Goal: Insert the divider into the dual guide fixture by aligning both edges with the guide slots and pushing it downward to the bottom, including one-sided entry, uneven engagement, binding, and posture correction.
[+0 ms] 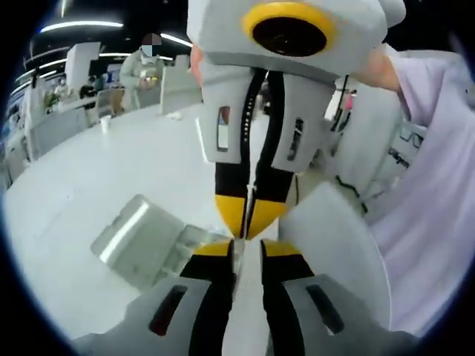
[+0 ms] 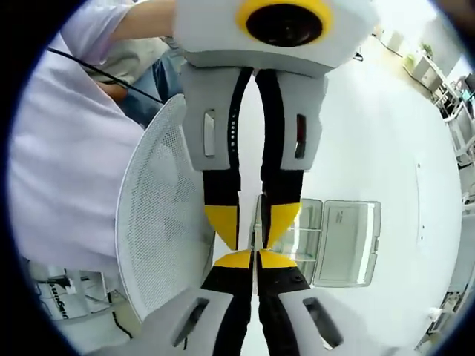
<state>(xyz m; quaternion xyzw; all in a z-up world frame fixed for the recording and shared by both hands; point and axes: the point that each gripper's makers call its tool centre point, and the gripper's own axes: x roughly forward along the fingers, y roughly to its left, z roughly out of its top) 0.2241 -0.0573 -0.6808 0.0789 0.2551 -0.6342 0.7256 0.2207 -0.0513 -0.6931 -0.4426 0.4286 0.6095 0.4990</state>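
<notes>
Left gripper (image 1: 246, 251) and right gripper (image 2: 254, 259), both clamping divider (image 2: 257, 222)

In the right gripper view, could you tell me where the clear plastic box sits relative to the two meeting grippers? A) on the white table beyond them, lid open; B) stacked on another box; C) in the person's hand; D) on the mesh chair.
A: the clear plastic box lies on the white table behind the left gripper and right gripper, its lid folded open flat.
</notes>
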